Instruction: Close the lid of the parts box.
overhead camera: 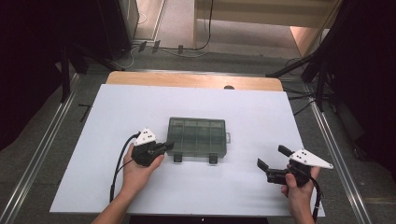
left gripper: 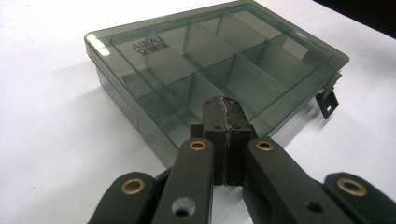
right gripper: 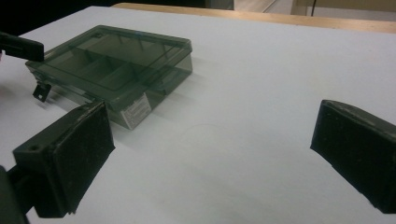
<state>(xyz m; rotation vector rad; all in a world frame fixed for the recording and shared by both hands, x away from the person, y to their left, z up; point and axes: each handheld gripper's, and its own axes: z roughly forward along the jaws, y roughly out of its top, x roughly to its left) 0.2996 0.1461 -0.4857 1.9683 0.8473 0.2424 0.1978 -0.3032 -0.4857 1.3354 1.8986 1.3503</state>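
Observation:
A smoky clear compartment box (overhead camera: 197, 136) lies shut in the middle of the white table, with empty dividers visible through its lid (left gripper: 210, 60). Two latch tabs stick out from its front side, and one latch (left gripper: 328, 103) hangs down. My left gripper (overhead camera: 169, 146) is shut with nothing between its pads. Its tip (left gripper: 223, 105) sits at the box's front left corner, over the lid's edge; I cannot tell whether it touches. My right gripper (overhead camera: 272, 157) stands wide open and empty to the right of the box, well apart from it, with its jaws (right gripper: 219, 149) pointing toward the box (right gripper: 112, 65).
The white board (overhead camera: 140, 186) covers a wooden table whose far edge (overhead camera: 194, 80) shows behind it. Dark stands and cables ring the table on the floor. The left gripper's tip (right gripper: 21, 46) shows beyond the box in the right gripper view.

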